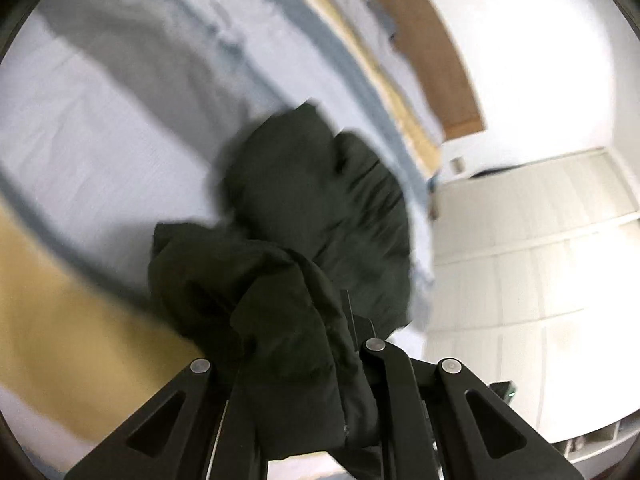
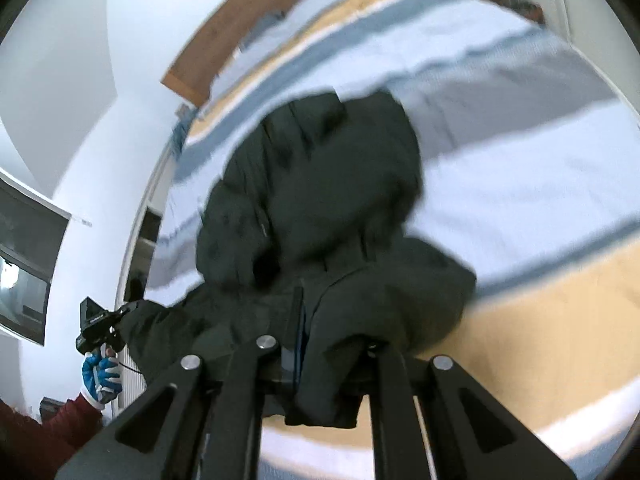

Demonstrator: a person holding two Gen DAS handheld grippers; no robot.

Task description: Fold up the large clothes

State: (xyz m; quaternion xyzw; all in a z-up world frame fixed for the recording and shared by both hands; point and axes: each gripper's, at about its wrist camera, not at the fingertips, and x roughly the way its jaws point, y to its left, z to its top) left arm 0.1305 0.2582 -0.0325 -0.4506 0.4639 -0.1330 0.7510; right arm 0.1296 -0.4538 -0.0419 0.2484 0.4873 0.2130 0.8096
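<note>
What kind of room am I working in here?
Most likely a bedroom. The dark garment hangs over a bed with a striped bedspread, there is a wooden headboard against a white wall, and pale panelled doors, probably a wardrobe, stand beside it.

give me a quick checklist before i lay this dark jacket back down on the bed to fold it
1. Left gripper shut on the dark jacket: ok.
2. Right gripper shut on the jacket: ok.
3. Jacket spread flat between the grippers: not ok, it hangs bunched.
4. Striped bedspread under it free of other things: ok where it shows.
5. Which edge each gripper holds: cannot tell, blurred.
6. Gloved hand on the left handle: ok.
</note>
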